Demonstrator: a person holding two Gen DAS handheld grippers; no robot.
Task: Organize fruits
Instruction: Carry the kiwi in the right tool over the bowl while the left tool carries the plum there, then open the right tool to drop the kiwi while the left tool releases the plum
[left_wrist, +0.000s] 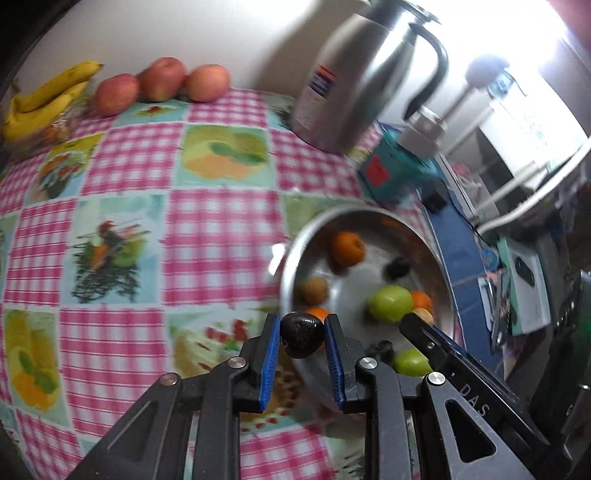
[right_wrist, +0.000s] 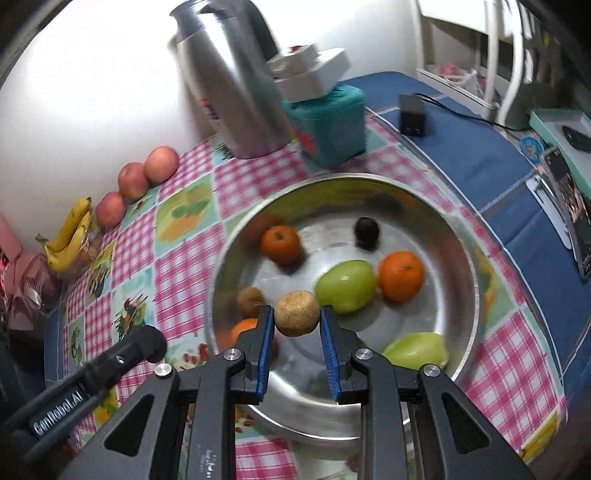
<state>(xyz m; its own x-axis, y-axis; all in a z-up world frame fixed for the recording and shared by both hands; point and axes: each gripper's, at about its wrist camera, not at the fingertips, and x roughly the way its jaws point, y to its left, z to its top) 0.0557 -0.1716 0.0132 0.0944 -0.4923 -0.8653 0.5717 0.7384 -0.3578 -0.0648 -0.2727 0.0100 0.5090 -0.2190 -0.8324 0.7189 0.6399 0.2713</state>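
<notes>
My left gripper (left_wrist: 302, 326) is shut on a dark plum (left_wrist: 301, 338), held over the near rim of the steel bowl (left_wrist: 295, 251). My right gripper (right_wrist: 297, 314) is shut on a tan round fruit (right_wrist: 297, 314), held above the same bowl (right_wrist: 469, 266). In the bowl lie two oranges (right_wrist: 280, 244) (right_wrist: 400, 275), a green fruit (right_wrist: 345, 285), a second green fruit (right_wrist: 415, 350), another dark plum (right_wrist: 366, 232) and a brown kiwi (right_wrist: 250, 300). The right gripper's finger shows in the left wrist view (left_wrist: 424, 332).
Three apples (left_wrist: 162, 79) and a bunch of bananas (left_wrist: 48, 98) lie along the wall at the table's far edge. A steel thermos jug (left_wrist: 354, 74), a teal box (left_wrist: 397, 166) and a black charger (right_wrist: 412, 114) stand behind the bowl. A checkered fruit-print cloth (left_wrist: 147, 221) covers the table.
</notes>
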